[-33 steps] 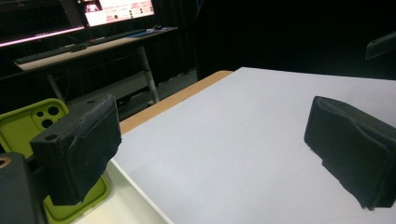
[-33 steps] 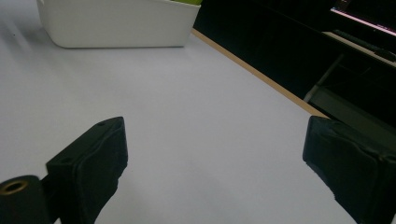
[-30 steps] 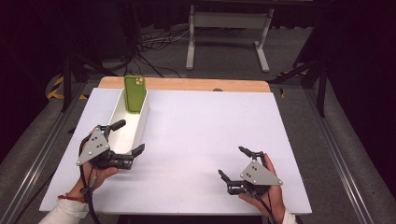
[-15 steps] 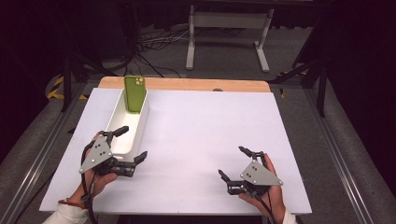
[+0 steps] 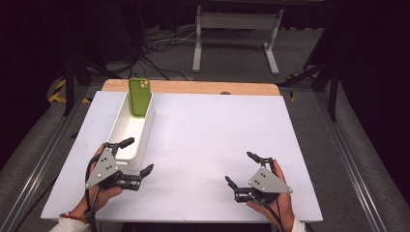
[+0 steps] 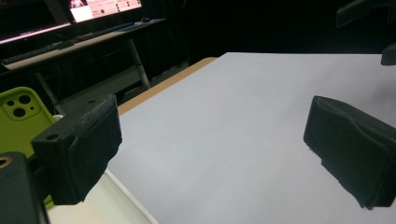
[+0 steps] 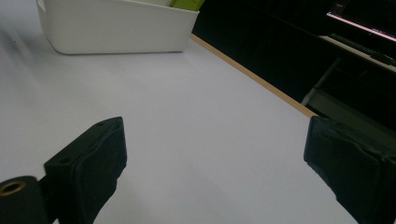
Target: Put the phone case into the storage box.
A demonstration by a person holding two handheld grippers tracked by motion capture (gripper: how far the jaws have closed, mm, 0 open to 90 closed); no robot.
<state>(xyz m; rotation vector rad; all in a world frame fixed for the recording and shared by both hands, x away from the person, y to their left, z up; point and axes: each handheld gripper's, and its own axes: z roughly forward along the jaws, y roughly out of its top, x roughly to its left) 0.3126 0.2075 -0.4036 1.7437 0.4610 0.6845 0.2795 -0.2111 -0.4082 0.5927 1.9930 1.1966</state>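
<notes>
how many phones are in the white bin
1. A green phone stands upright at the far end of the white bin, leaning on its end wall. The rest of the bin's floor looks bare, though the near wall hides a little.

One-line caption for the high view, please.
Both open grippers, left and right, rest low on the white table; green phone stands in white bin.
</notes>
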